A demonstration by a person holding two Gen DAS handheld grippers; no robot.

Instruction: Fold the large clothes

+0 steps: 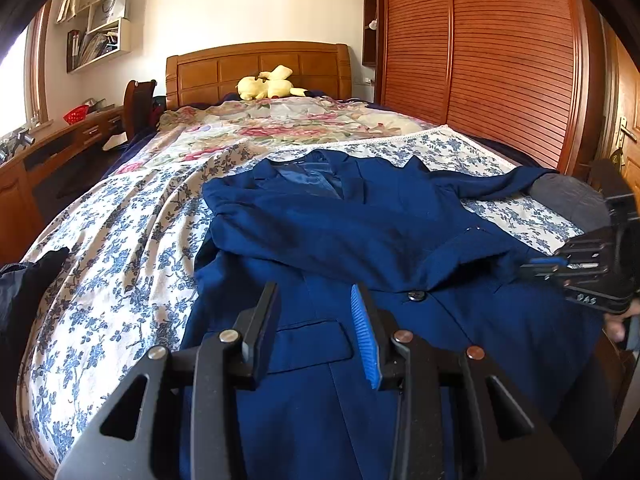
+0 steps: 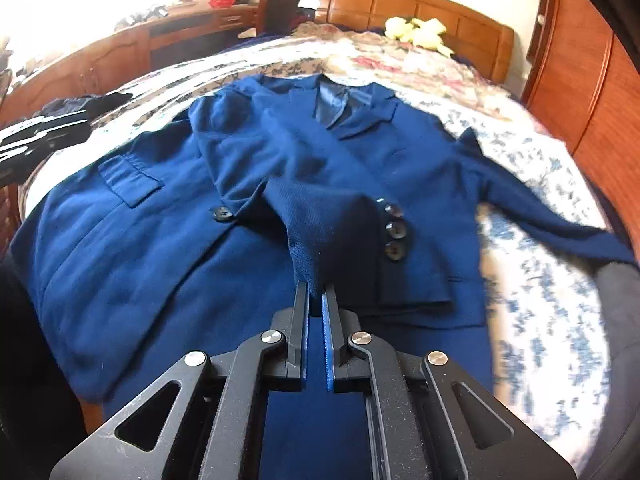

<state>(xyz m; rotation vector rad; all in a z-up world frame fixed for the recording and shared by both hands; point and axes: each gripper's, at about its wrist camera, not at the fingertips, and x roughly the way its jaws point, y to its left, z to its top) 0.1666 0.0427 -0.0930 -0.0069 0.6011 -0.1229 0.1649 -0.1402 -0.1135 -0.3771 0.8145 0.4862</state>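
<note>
A navy blue blazer (image 1: 360,240) lies face up on the bed, collar toward the headboard; it also shows in the right wrist view (image 2: 140,240). Its left sleeve (image 2: 328,216) is folded across the chest, cuff with three buttons (image 2: 394,232) near the front. My right gripper (image 2: 316,292) is shut on that sleeve's cuff end; it shows at the right edge of the left wrist view (image 1: 532,266). My left gripper (image 1: 314,292) is open and empty, hovering above the blazer's lower front near the pocket flap (image 1: 308,344). The other sleeve (image 2: 552,224) lies stretched out to the right.
The bed has a blue floral sheet (image 1: 120,248) and a pink floral quilt (image 1: 280,120). A yellow plush toy (image 1: 268,84) lies by the wooden headboard (image 1: 260,64). A wardrobe (image 1: 500,60) stands right, a desk (image 1: 60,148) left. Dark clothes (image 2: 48,132) lie at the bed's left edge.
</note>
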